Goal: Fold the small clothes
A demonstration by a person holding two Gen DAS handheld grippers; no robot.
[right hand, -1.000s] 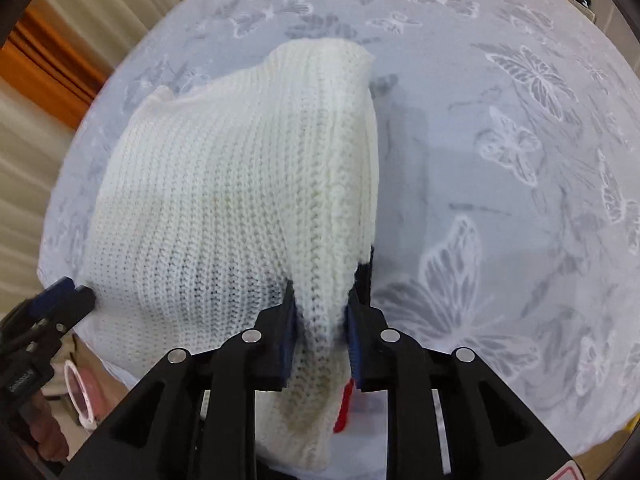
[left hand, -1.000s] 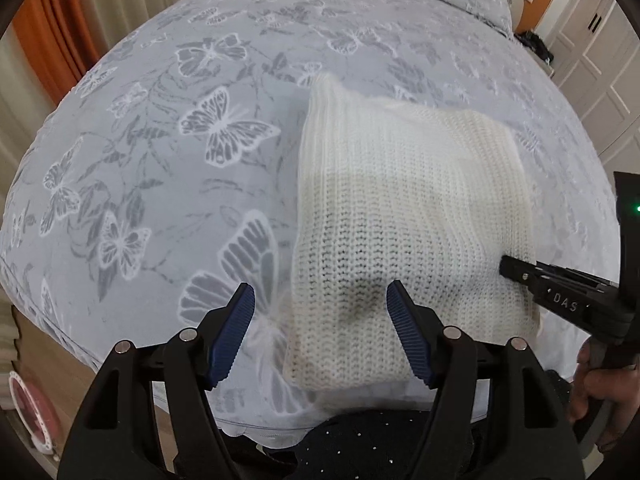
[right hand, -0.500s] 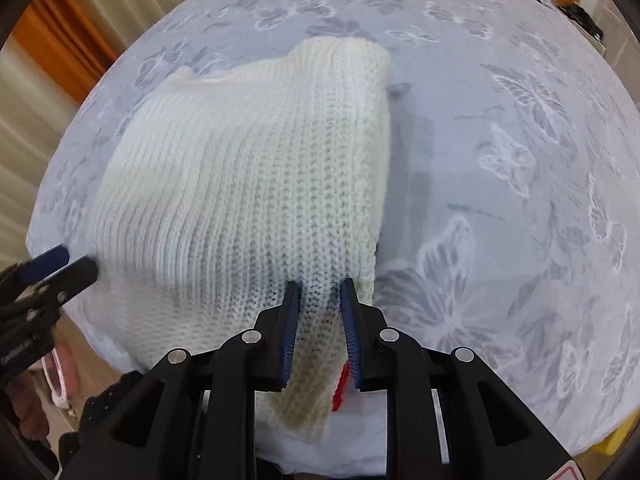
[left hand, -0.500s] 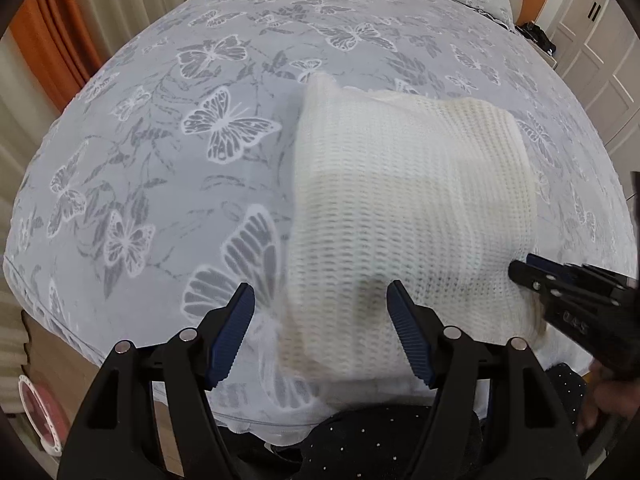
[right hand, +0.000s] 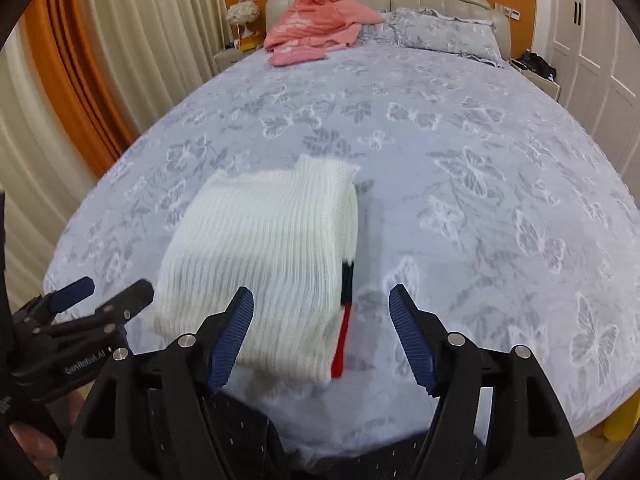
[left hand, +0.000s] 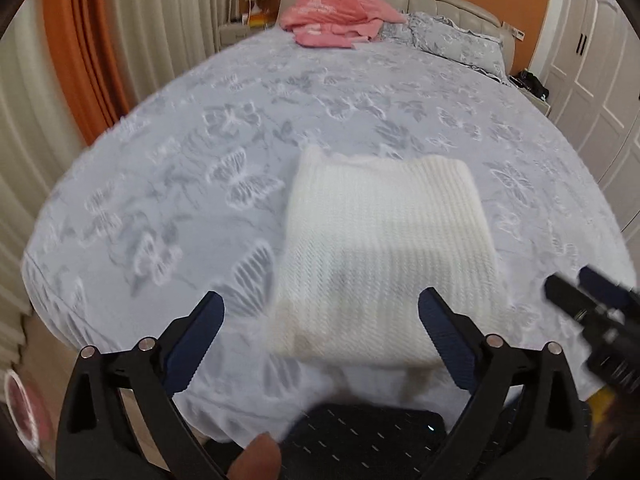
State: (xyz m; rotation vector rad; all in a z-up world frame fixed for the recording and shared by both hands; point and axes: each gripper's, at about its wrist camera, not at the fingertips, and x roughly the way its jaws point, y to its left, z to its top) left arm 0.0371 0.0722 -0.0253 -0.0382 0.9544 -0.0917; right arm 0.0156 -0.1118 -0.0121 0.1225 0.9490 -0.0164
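Left wrist view: one folded white knit sweater (left hand: 380, 256) lies near the front edge of the butterfly-print bed (left hand: 224, 152); one pink garment pile (left hand: 336, 20) sits by the headboard. The left gripper (left hand: 320, 332) is opening, nothing between its jaws.

Right wrist view: the right gripper (right hand: 322, 332) is opening too, empty, above the sweater's red-and-black edge (right hand: 346, 312). One pillow (right hand: 444, 32) shows.

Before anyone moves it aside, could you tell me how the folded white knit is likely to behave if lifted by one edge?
The white knit looks soft and chunky, so it would probably droop and unfold. Its layers lie loose on the bedspread, so a push would likely bunch them rather than slide the stack.
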